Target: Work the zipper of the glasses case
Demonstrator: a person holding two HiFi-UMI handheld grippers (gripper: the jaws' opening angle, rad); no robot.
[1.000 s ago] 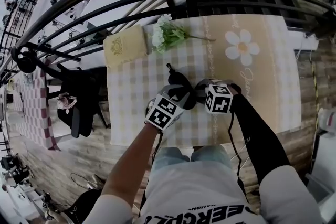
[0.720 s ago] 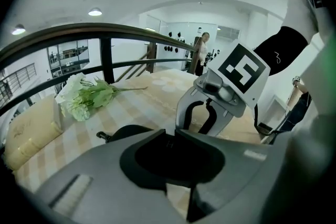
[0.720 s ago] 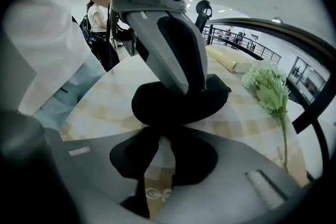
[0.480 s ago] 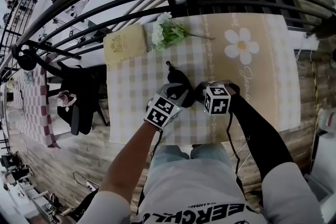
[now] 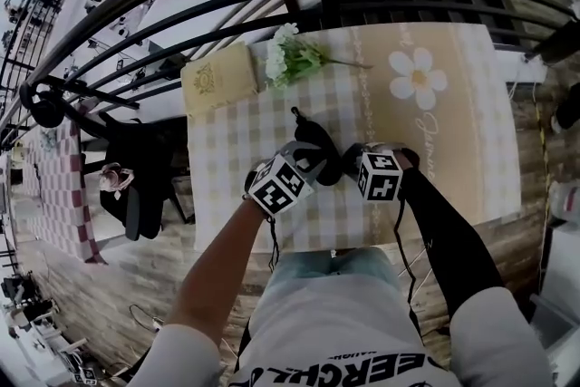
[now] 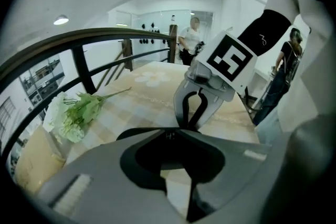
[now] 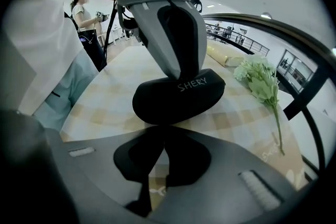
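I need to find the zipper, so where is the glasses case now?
In the head view the glasses case lies on the checked tablecloth, between the left hand-held gripper and the right hand-held gripper, nearer the person than the flowers.

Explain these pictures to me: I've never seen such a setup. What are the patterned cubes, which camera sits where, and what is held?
No robot here: a person holds a two-jaw gripper in each hand, and the patterned cubes are parts of those grippers. The head view looks down from the person's head; the two gripper views come from cameras riding on the grippers. On the checked tablecloth lie a black glasses case, a bunch of flowers and a tan book or box. The left gripper looks pinched shut on the case's upper side. The right gripper is shut at the case's near edge, likely on the zipper pull, though that is too small to see.
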